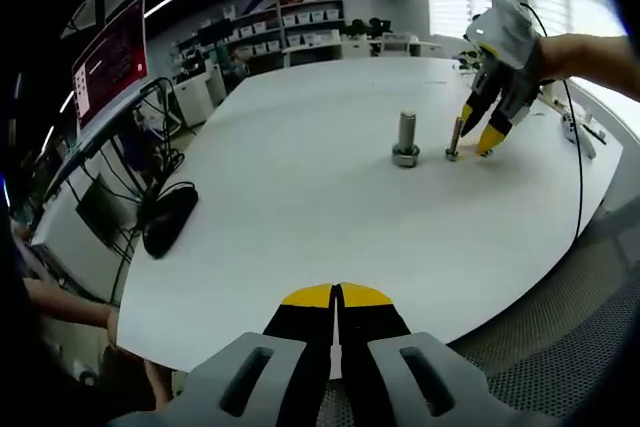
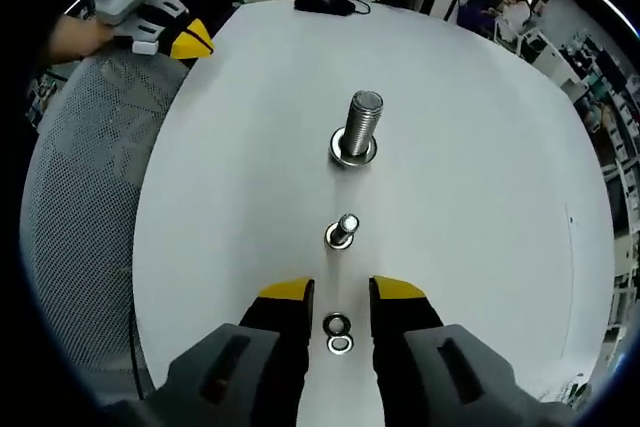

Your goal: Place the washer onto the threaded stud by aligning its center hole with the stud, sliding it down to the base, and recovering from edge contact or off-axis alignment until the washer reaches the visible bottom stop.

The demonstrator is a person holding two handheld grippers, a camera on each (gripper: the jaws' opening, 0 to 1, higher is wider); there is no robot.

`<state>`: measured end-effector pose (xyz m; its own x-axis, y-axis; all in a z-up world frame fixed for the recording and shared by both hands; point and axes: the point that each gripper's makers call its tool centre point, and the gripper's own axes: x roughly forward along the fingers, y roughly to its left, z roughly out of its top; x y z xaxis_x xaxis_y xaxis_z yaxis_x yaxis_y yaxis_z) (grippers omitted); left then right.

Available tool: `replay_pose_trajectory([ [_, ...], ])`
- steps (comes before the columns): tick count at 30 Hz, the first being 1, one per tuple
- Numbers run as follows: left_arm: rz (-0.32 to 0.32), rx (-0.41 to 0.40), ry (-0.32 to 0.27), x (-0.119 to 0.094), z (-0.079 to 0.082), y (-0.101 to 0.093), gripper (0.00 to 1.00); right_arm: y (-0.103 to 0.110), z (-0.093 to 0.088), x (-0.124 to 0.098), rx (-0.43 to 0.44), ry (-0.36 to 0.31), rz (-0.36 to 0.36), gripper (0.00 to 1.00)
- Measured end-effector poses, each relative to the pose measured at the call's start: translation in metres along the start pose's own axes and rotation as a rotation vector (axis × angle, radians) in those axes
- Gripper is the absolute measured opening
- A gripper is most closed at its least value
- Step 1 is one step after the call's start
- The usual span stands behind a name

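Right gripper view, washer (image 2: 338,324) lying between parted right hand-held gripper (image 2: 339,293) jaws

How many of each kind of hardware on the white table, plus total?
Threaded studs: 2, large stud and small stud
Loose washers: 2, upper washer and lower washer, lying between the open jaws of the right gripper
Computer mouse: 1, black mouse
Total: 5
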<state>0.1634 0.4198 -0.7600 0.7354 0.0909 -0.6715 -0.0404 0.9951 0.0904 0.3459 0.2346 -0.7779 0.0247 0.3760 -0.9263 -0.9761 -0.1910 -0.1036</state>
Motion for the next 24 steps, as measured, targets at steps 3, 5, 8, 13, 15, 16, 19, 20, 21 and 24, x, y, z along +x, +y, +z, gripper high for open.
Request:
replay_pose_trajectory([
  [3, 0.001, 0.000, -0.001, 0.000, 0.000, 0.000, 0.00, 0.001, -0.005, -0.002, 0.009, 0.002, -0.001, 0.25],
  [5, 0.001, 0.001, 0.001, 0.000, 0.000, 0.000, 0.00, 0.003, -0.008, -0.003, 0.004, 0.008, -0.002, 0.25],
  [8, 0.002, 0.002, 0.002, 0.000, 0.000, 0.000, 0.00, 0.003, -0.012, -0.004, 0.010, 0.014, -0.002, 0.25],
  [13, 0.002, 0.004, 0.007, 0.000, -0.001, 0.000, 0.00, 0.006, -0.021, -0.004, 0.025, 0.025, 0.001, 0.24],
  [15, 0.002, 0.006, 0.007, 0.000, -0.001, 0.000, 0.00, 0.006, -0.025, -0.004, 0.031, 0.032, 0.006, 0.24],
  [16, 0.002, 0.006, 0.007, 0.000, -0.001, 0.000, 0.00, 0.007, -0.028, -0.003, 0.033, 0.038, 0.011, 0.23],
  [19, 0.002, 0.006, 0.007, 0.000, 0.000, 0.000, 0.00, 0.010, -0.032, -0.002, 0.035, 0.046, 0.027, 0.23],
  [20, 0.001, 0.006, 0.007, 0.000, 0.000, 0.000, 0.00, 0.009, -0.034, -0.001, 0.037, 0.051, 0.028, 0.23],
  [21, 0.001, 0.006, 0.007, 0.000, 0.000, 0.000, 0.00, 0.009, -0.034, -0.001, 0.038, 0.053, 0.029, 0.23],
  [24, 0.000, 0.006, 0.006, 0.000, 0.000, 0.000, 0.00, 0.009, -0.035, 0.001, 0.045, 0.057, 0.033, 0.23],
])
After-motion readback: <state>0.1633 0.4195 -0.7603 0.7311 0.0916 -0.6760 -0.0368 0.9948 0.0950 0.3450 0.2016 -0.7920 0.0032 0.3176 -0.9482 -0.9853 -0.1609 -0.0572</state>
